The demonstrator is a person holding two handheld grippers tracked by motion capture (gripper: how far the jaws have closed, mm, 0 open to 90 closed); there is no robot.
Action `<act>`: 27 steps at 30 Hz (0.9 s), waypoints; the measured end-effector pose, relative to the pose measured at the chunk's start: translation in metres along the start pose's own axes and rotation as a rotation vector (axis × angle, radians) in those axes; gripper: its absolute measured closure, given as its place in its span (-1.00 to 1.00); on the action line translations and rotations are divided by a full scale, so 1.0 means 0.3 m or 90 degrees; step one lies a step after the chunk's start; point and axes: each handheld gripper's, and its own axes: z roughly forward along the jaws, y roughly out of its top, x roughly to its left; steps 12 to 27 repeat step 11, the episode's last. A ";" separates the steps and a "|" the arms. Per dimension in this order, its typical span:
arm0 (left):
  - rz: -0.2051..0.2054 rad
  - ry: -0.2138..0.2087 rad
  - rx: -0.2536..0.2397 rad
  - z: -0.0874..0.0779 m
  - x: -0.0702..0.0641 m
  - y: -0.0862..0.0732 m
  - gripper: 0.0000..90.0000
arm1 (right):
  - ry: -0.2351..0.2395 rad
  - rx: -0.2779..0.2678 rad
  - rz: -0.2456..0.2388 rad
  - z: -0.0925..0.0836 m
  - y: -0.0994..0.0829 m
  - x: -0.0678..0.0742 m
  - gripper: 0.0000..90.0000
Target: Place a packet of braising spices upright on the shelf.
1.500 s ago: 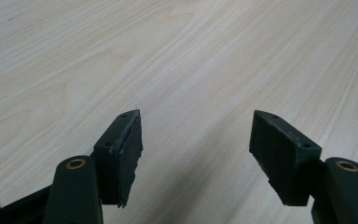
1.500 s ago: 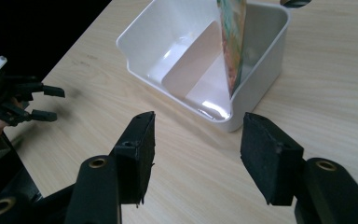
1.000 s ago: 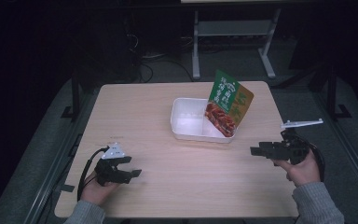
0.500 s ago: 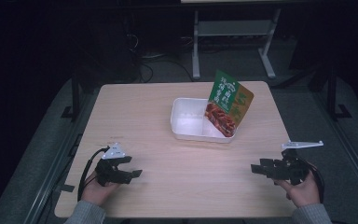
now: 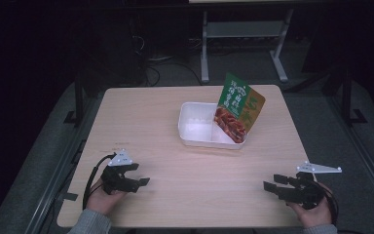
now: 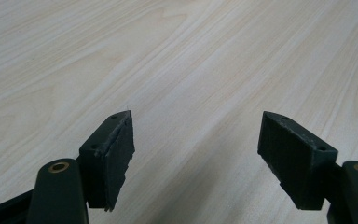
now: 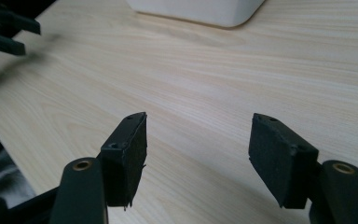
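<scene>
I'm holding left gripper (image 5: 139, 181) lower left over counter (image 5: 175, 122), jaws just widening, nothing between; right gripper (image 5: 271, 187) lower right, spread, empty; snack pouch (image 5: 238, 109) leaning in white tray (image 5: 195, 124), upper centre.

Light wooden table (image 5: 165, 122) carries a white tray (image 5: 197, 127), apparently holding an upright food packet (image 5: 238, 109)

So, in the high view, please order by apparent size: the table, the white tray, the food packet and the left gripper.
1. Table, by far the largest.
2. White tray.
3. Food packet, slightly smaller than the tray.
4. Left gripper, though it is closer to the camera, so its rank against the packet is unsure.
</scene>
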 end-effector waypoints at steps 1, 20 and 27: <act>0.000 0.000 0.000 0.000 0.000 0.000 -0.42 | 0.000 0.000 0.000 0.000 0.000 0.000 -0.19; 0.004 -0.001 -0.001 0.005 -0.009 0.003 -0.44 | 0.000 -0.001 -0.030 0.014 -0.009 0.006 -0.20; 0.004 -0.001 -0.001 0.005 -0.009 0.003 -0.44 | 0.000 -0.001 -0.030 0.014 -0.009 0.006 -0.20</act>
